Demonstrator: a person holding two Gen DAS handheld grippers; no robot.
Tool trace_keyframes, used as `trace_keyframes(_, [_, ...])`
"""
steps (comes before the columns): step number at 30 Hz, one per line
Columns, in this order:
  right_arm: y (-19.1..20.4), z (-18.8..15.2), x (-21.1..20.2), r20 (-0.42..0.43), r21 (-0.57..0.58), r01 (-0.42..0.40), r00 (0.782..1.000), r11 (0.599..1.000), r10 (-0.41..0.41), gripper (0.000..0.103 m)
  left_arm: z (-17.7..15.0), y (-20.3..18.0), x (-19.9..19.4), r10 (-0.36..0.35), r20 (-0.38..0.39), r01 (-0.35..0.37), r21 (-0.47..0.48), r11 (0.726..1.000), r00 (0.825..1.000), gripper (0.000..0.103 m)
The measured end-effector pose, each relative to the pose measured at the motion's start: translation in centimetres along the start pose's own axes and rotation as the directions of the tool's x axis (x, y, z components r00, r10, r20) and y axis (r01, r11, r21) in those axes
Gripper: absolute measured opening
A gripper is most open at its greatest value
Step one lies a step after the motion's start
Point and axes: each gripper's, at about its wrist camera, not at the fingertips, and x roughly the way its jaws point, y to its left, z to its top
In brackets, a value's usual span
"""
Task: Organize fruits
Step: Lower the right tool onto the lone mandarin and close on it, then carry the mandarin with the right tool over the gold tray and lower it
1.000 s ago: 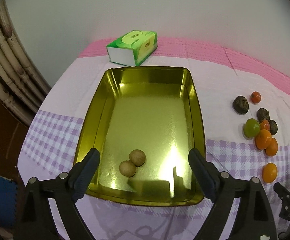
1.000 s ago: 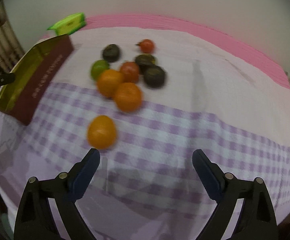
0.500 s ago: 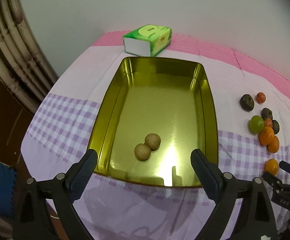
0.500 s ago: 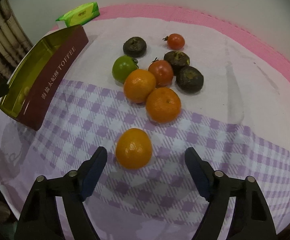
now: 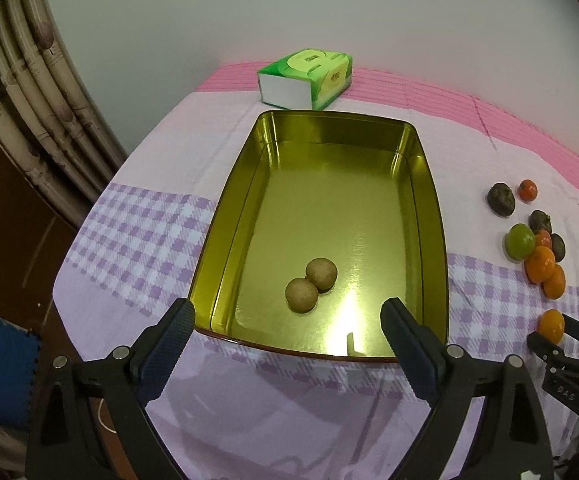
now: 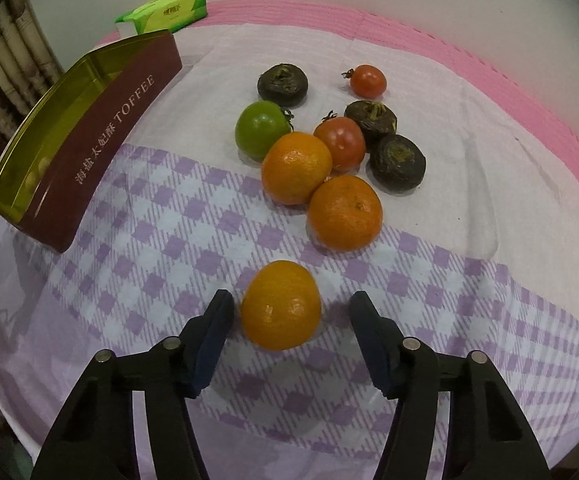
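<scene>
The nearest orange (image 6: pixel 281 305) is framed by the right gripper (image 6: pixel 291 312), whose jaws have just been closing and now stand narrowed on either side of it; a slim gap is seen at the left pad and a wider one at the right, so the fruit is not yet pressed and rests on the checked tablecloth (image 6: pixel 161 264). Beyond it, two more oranges (image 6: pixel 344 213) are seen touching each other, with a green tomato (image 6: pixel 261 129) to their far left, a red tomato (image 6: pixel 340 143) behind them, three dark fruits (image 6: pixel 397 162) and a small red tomato (image 6: pixel 368 80) at the far side. The gold tin (image 6: pixel 49 136), lettered TOFFEE on its maroon wall, is seen at the left, well apart from the fruit heap.

The left gripper (image 5: pixel 287 326) is held with its jaws wide and nothing between them, above the near edge of the tin (image 5: pixel 435 216). Two brown round fruits (image 5: pixel 310 285), touching each other, lie inside the tin toward its near end. A green tissue pack (image 5: pixel 309 76) is seen just beyond the tin's far wall
</scene>
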Motion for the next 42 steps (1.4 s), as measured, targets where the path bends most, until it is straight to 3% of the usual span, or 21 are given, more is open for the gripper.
trace_keyframes(5, [0.0,0.1,-0.1,0.005,0.000,-0.004,1.000,1.000,0.004,0.053,0.0,0.0,0.0,0.000,-0.003,0.000,-0.004,1.000,1.000,0.092])
trace_keyframes(14, [-0.2,0.0,-0.5,0.007,0.003,-0.015,1.000,1.000,0.015,0.049,0.0,0.3,0.3,0.007,-0.005,-0.007,-0.014,1.000,1.000,0.095])
trace_keyframes(17, [-0.3,0.0,-0.6,0.008,-0.005,-0.027,1.000,1.000,0.027,0.036,0.0,0.4,0.3,0.009,-0.006,-0.009,-0.012,1.000,1.000,0.095])
trace_keyframes(42, [0.7,0.6,-2.2,0.032,-0.025,-0.080,0.996,0.997,0.080,0.036,-0.1,0.7,0.4,0.028,-0.009,-0.028,-0.021,0.999,1.000,0.098])
